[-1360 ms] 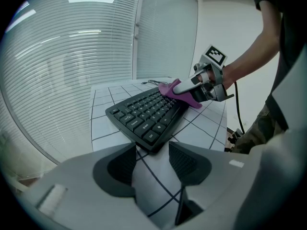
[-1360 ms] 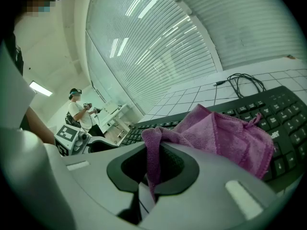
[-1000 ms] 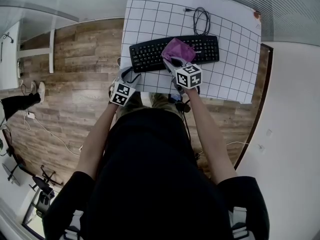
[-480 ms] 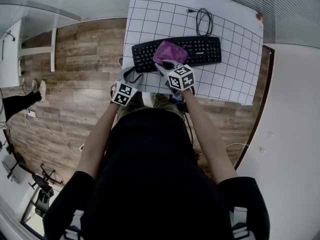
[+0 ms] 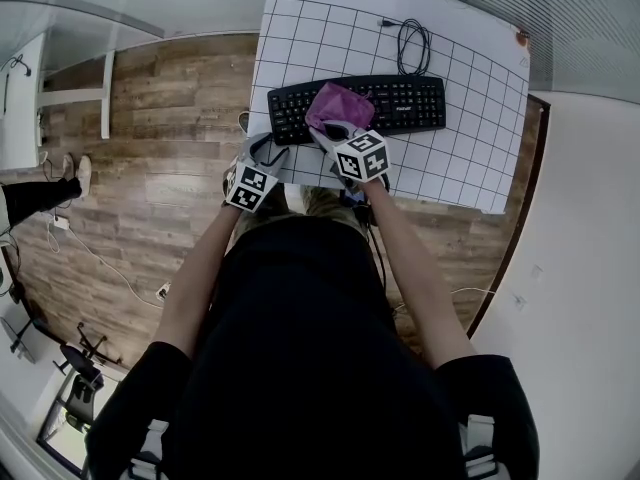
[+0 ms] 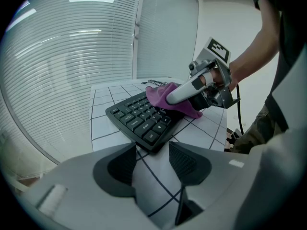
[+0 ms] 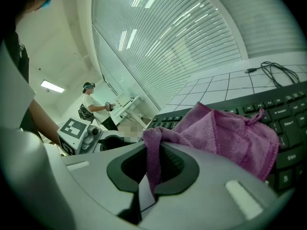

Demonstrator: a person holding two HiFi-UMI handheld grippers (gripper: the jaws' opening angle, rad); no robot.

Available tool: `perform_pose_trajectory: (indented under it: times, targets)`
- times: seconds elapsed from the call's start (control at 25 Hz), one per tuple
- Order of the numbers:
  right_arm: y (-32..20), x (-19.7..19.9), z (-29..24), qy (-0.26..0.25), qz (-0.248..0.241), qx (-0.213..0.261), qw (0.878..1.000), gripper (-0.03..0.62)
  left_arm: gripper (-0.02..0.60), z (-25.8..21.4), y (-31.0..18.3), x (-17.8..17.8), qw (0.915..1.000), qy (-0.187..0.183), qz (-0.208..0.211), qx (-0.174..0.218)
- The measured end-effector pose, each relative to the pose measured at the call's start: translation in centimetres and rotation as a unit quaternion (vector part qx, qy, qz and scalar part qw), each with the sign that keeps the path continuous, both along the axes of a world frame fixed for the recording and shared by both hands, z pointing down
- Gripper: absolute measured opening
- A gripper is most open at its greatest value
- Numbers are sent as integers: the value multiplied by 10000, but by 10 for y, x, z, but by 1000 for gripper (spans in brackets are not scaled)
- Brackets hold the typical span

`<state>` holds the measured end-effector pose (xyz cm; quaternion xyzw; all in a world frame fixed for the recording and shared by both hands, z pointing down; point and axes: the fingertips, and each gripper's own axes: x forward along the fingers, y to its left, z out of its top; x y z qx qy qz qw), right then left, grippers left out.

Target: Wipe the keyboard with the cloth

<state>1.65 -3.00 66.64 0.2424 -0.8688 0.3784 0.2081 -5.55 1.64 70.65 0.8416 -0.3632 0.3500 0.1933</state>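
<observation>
Your right gripper (image 7: 152, 169) pinches only a corner of the cloth (image 7: 230, 133). If you drag hard over the keyboard (image 5: 410, 103), it may slip out. Your left gripper (image 6: 151, 157) is parted and empty.

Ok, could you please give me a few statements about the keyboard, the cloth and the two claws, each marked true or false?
1. The right claw is shut on the purple cloth. True.
2. The left claw grips the keyboard. False: its jaws stand apart with nothing between them, and the keyboard's corner lies just beyond them.
3. The cloth rests on the keyboard's keys. True.
4. The cable hangs off the table to the floor. False: it lies looped on the gridded mat, beyond the keyboard.
</observation>
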Motion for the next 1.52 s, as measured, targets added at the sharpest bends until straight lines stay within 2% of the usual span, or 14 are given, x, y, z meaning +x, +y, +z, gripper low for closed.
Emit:
perform_pose_trajectory:
  times: [1.52]
  targets:
    - [12, -42, 3, 17, -601, -351, 9976, 42, 195, -1, 1, 1, 10000, -32, 24, 0]
